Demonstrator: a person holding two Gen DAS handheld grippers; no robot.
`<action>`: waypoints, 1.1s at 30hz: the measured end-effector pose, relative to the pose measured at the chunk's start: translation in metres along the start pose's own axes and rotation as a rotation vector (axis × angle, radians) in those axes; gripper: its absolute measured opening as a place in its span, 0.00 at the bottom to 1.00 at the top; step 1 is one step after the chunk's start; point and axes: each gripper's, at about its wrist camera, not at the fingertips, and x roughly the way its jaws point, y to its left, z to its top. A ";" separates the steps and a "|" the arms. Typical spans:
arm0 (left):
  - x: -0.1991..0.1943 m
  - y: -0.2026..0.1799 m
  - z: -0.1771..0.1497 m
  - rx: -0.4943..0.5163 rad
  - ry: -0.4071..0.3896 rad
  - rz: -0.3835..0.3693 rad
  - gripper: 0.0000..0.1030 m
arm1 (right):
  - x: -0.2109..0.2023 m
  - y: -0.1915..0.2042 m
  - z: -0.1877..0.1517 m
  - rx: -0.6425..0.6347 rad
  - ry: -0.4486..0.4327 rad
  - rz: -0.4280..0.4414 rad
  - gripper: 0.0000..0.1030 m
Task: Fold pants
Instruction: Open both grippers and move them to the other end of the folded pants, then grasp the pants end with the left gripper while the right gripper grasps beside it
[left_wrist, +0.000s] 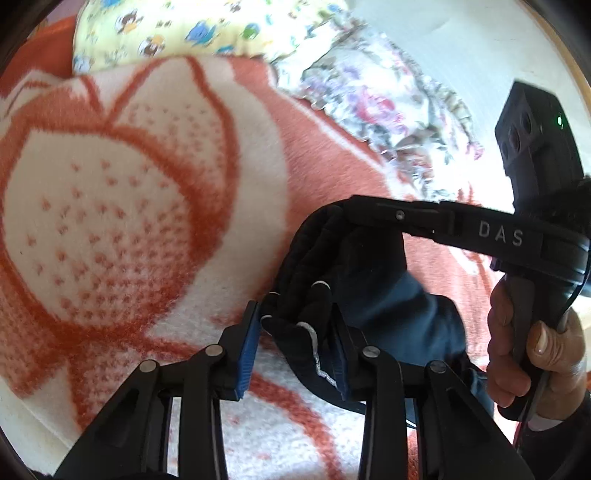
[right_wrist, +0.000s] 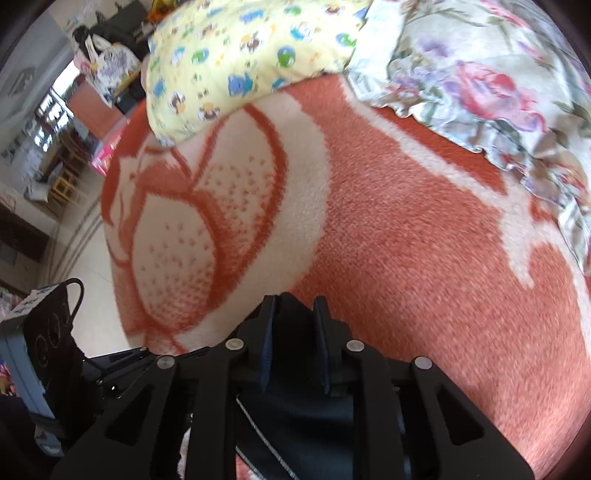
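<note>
The dark navy pants (left_wrist: 376, 302) with a thin white stripe lie bunched on an orange and cream blanket (left_wrist: 110, 206). My left gripper (left_wrist: 293, 314) is shut on a bunched edge of the pants between its blue pads. My right gripper (right_wrist: 295, 306) is shut on another part of the pants (right_wrist: 295, 417), which hang down under it. The right gripper also shows in the left wrist view (left_wrist: 354, 214), reaching in from the right and touching the top of the bunch, a hand on its handle.
A yellow cartoon-print pillow (right_wrist: 243, 55) and a floral ruffled pillow (right_wrist: 480, 81) lie at the far end of the bed. The bed edge, the floor and furniture (right_wrist: 55, 177) are to the left in the right wrist view.
</note>
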 end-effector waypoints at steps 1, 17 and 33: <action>-0.004 -0.003 0.000 0.010 -0.005 -0.004 0.33 | -0.008 -0.001 -0.003 0.009 -0.016 0.007 0.20; -0.035 -0.070 -0.019 0.157 -0.038 -0.071 0.30 | -0.091 -0.023 -0.056 0.141 -0.190 -0.002 0.14; -0.035 -0.151 -0.061 0.340 0.030 -0.167 0.30 | -0.157 -0.071 -0.141 0.337 -0.364 -0.021 0.11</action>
